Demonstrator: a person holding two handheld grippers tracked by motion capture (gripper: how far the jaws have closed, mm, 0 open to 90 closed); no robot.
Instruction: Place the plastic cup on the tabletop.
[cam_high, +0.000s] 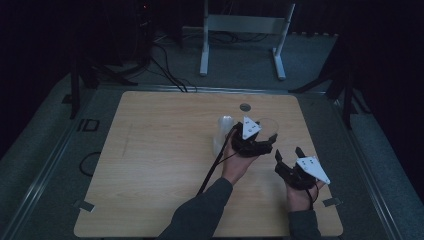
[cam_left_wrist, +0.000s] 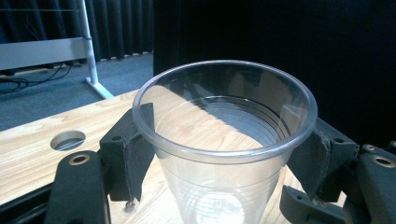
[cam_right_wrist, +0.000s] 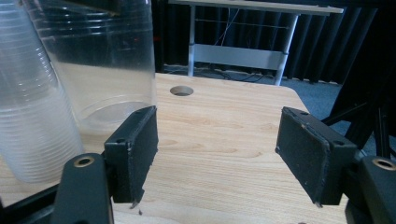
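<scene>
**Clear plastic cup held between black jaws over wooden table**

Clear plastic cup (cam_left_wrist: 224, 140) sits clamped in the left gripper (cam_high: 248, 141), its jaws pressed against both sides just under the rim, above the pale wooden table (cam_high: 150, 165). Beside it stands a stack of nested cups (cam_right_wrist: 28, 121), close to the held one. The right gripper (cam_high: 289, 159) hovers nearby, jaws spread wide with nothing between them. A round hole (cam_high: 245, 107) marks the table's far edge; a white metal frame (cam_high: 242, 35) stands on the floor beyond.
</scene>
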